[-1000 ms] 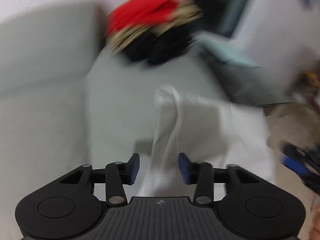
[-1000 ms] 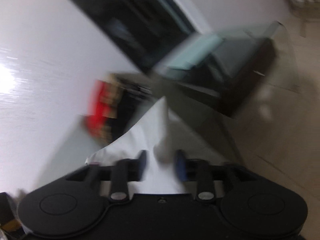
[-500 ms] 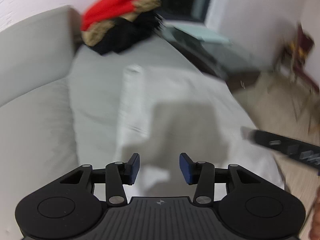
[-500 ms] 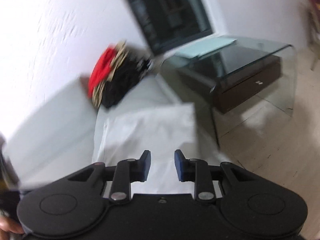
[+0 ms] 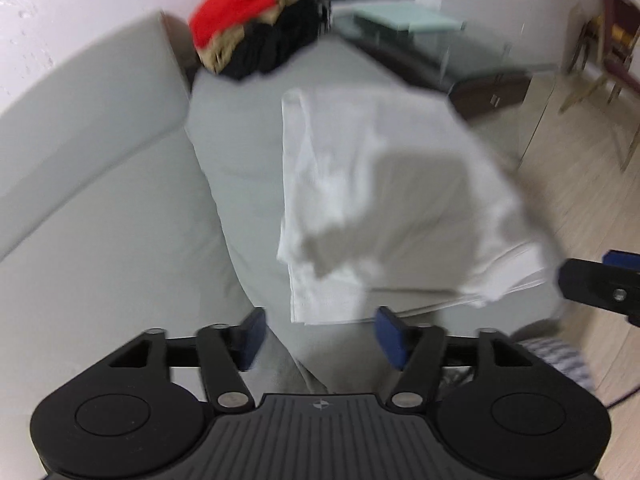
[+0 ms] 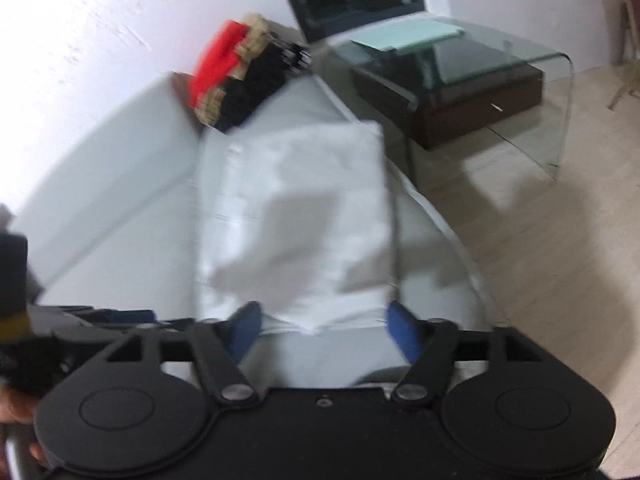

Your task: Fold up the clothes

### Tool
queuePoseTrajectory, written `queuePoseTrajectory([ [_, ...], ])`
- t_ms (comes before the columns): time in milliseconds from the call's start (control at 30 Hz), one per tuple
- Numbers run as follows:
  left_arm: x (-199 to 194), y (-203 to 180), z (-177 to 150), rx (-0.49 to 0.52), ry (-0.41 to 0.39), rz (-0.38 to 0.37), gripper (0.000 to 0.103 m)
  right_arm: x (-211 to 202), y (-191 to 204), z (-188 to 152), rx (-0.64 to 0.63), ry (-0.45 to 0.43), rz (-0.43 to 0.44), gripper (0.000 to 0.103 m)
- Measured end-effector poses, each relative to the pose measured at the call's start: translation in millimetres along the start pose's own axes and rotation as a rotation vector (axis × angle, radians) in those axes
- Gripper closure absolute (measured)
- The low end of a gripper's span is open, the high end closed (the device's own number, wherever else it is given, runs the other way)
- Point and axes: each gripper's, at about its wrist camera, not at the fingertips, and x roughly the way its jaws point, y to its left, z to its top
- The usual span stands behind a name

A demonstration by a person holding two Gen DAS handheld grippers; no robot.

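Note:
A white folded garment (image 5: 384,200) lies flat on the grey sofa seat (image 5: 236,136); it also shows in the right wrist view (image 6: 304,216). My left gripper (image 5: 320,336) is open and empty, just short of the garment's near edge. My right gripper (image 6: 324,326) is open and empty over the garment's near edge; it shows at the right edge of the left wrist view (image 5: 600,284). A pile of red, tan and black clothes (image 5: 256,20) sits at the far end of the sofa, also in the right wrist view (image 6: 236,68).
The sofa backrest (image 5: 80,120) runs along the left. A glass side table (image 6: 480,64) with a dark drawer unit stands beyond the sofa on the right. Wooden floor (image 6: 560,240) lies to the right. A chair (image 5: 612,40) stands far right.
The white garment, held up and hanging a second ago, now lies flat on the seat. Both grippers have opened wider and drawn back from it.

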Motion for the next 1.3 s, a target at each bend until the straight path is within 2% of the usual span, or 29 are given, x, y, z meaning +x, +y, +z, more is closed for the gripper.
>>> queuePoseTrajectory([
  [133,-44,4,-1,-0.017,-0.062,-0.003,0.027,-40,32,11,-0.083,-0.032,-0.026,0.011],
  [200,-66,6,-2,-0.025,-0.093,-0.004,0.021,-58,44,16,-0.110,-0.034,-0.054,0.000],
  [267,-83,6,0,-0.029,-0.109,-0.012,0.013,-71,55,22,-0.139,-0.023,-0.094,0.000],
  [433,-115,-4,2,-0.004,-0.130,-0.022,0.006,-101,72,37,-0.197,0.005,-0.182,0.000],
  [700,-135,-16,-13,0.002,-0.072,-0.099,0.006,-130,77,32,-0.244,0.039,-0.220,0.000],
  [1000,-128,-31,-19,0.011,-0.039,-0.106,0.007,-126,72,12,-0.243,0.108,-0.214,0.000],
  [1300,-130,-34,-18,0.017,-0.045,-0.094,0.008,-127,67,9,-0.227,0.106,-0.201,0.000],
])
